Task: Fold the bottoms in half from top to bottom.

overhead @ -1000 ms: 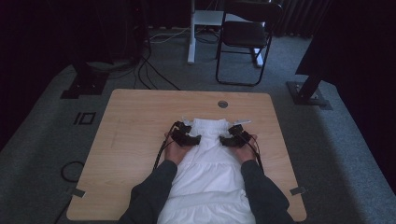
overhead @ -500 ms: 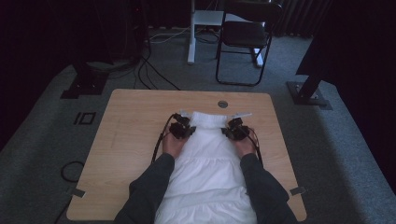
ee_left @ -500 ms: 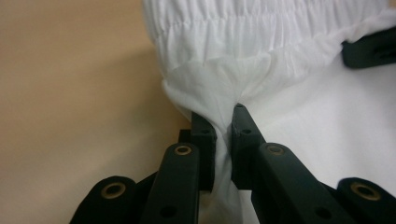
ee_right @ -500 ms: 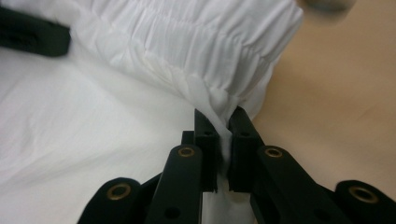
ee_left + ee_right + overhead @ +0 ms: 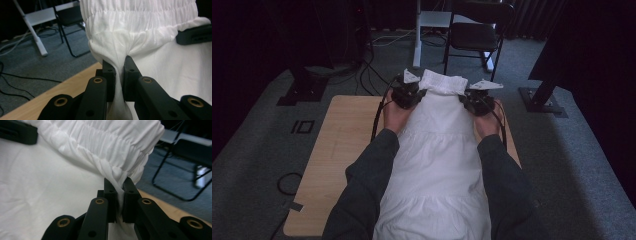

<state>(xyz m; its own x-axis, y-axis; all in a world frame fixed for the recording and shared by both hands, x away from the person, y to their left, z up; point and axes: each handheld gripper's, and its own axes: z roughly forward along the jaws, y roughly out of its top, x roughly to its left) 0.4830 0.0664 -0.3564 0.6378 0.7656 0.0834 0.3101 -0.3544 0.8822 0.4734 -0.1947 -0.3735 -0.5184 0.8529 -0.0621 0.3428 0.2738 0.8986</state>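
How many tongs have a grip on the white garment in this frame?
2. The left tongs pinch the white garment at its gathered top edge on the left corner; the right tongs pinch the same edge at the right corner.

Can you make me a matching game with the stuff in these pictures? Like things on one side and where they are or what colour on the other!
Things:
1. white skirt
2. left gripper
3. folding chair
4. table

Places, colours or states:
A. black, standing on the carpet beyond the table
B. light wood, under the cloth
C. shut on the gathered waistband at one side
D. held up by its waistband, stretched between both grippers

Right pairs: 1-D, 2-C, 3-A, 4-B
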